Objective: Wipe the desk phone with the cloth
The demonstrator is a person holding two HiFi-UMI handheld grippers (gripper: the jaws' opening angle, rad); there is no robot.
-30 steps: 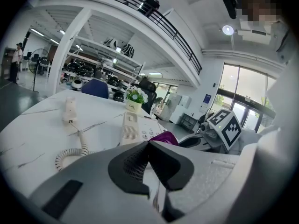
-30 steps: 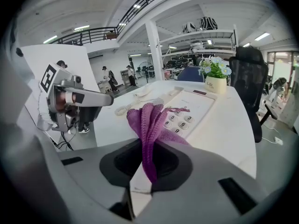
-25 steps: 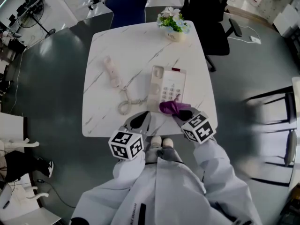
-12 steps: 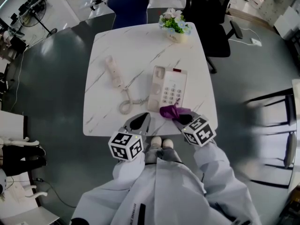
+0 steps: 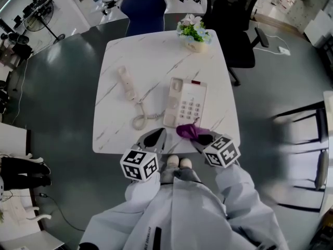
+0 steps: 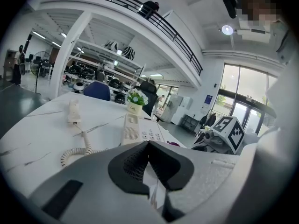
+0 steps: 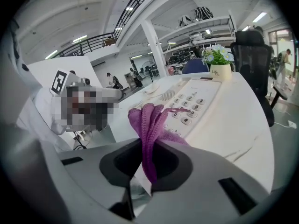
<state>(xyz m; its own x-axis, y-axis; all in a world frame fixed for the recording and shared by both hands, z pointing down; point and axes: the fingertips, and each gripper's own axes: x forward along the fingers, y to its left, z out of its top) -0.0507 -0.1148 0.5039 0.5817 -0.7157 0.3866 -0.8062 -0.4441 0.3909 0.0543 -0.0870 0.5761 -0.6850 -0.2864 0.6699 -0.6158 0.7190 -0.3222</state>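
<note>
Claws first: the right claw (image 7: 147, 153) is clamped on a bunch of the purple cloth (image 7: 149, 120), which sticks up between the jaws in a ropey fold, so the grip looks solid. The left claw (image 6: 149, 157) has its jaws together with nothing in them and just hangs at the near edge of the tabletop (image 5: 156, 51), close beside the right one. What's changed over the last second: the right claw has drawn back toward the person, and the cloth, which was sitting on the near right corner of the desk phone (image 5: 186, 102), has slid off the keypad. Now it's at the phone's front edge, barely touching it if at all; from the head view I can't tell which. My read is that this is the end of one wipe stroke down the face, so either another pass starts from the far end or the wiping is close to done. The keypad looks covered, but I'd guess the top part near the cradle hasn't had much attention. Further out, the handset (image 5: 125, 82) lies off the cradle to the left of the phone, joined by the coiled cord (image 5: 141, 116), and it may want a wipe too. A flower pot (image 5: 193, 33) sits at the far edge, well clear.
</note>
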